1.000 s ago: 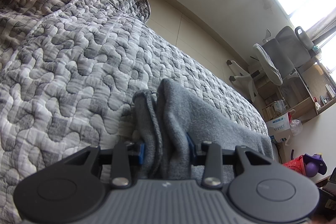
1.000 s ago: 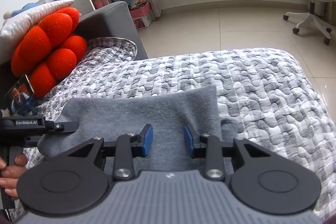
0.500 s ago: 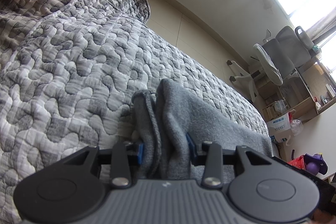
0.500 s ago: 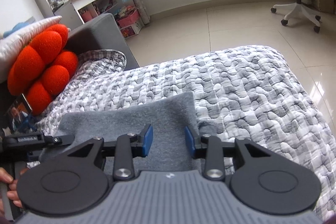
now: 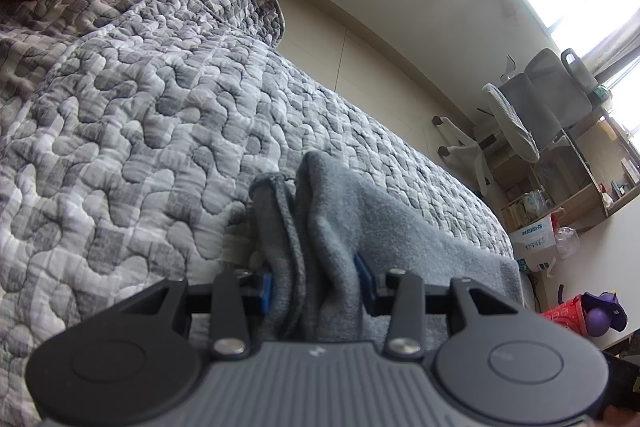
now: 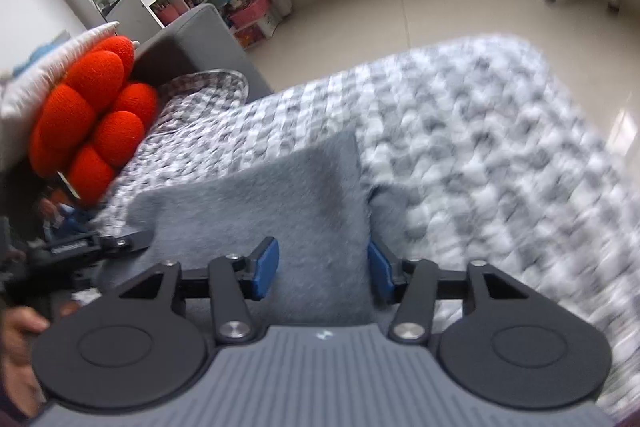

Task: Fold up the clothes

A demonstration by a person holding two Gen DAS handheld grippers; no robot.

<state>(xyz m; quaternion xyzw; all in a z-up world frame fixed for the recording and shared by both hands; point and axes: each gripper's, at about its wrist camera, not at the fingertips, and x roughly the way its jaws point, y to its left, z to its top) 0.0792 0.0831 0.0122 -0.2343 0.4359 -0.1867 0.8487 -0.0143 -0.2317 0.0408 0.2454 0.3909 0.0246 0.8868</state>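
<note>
While the left gripper (image 5: pixel 314 279) stays clenched on a bunched corner of the grey garment (image 6: pixel 260 215), as it was a second ago, we note that the right gripper (image 6: pixel 322 275) has changed. Its blue pads, formerly closer together over the cloth, now stand spread, released, straddling the garment's near right edge without pinching it. The right wrist view has also tilted and blurred, so we judge that hand to be in motion. The garment lies on the quilted bed cover (image 5: pixel 132 131), flattened with a straight far edge, one corner gathered in layers at the left gripper. We judge the right side is either just let go after a fold or being lined up for a fresh grasp; the pictures do not settle which.
</note>
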